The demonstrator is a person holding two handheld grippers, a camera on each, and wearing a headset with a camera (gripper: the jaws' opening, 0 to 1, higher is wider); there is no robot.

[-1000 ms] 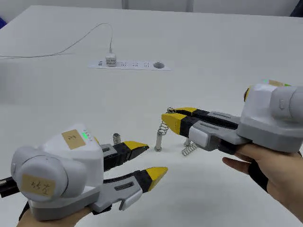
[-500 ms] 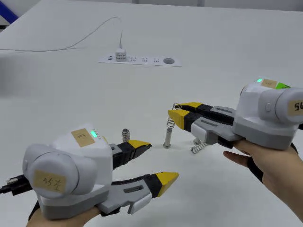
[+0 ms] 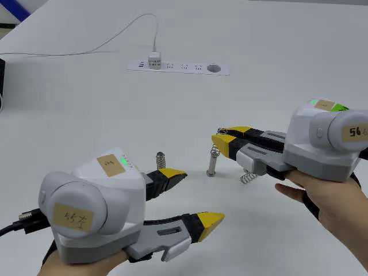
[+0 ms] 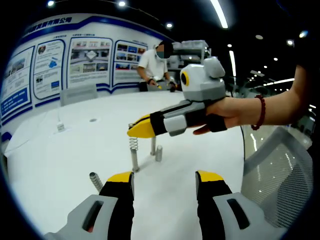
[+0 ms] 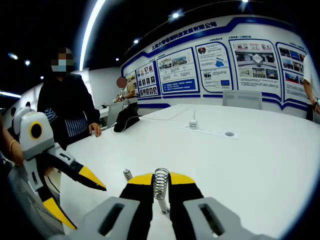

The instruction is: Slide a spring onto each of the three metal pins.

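The right hand-held gripper was clenched on a small silver coil spring. It held the coil upright, in line with the thin upright metal pin just below its jaw tips, presumably so the coil could drop straight down the shaft. The left hand-held gripper hung released, jaws apart and grasping nothing, back from the work (likely to leave the other one room). Just ahead of its upper jaw tip stood a second metal pin, already wearing a spring.

The right gripper view looked along the jaws and showed the coil centred over the pin. The left gripper view gave the side-on look: the coil's lower end at the pin's top, with a bare pin beyond. The head view showed a loose spring lying on the white table beneath the right hand-held gripper.
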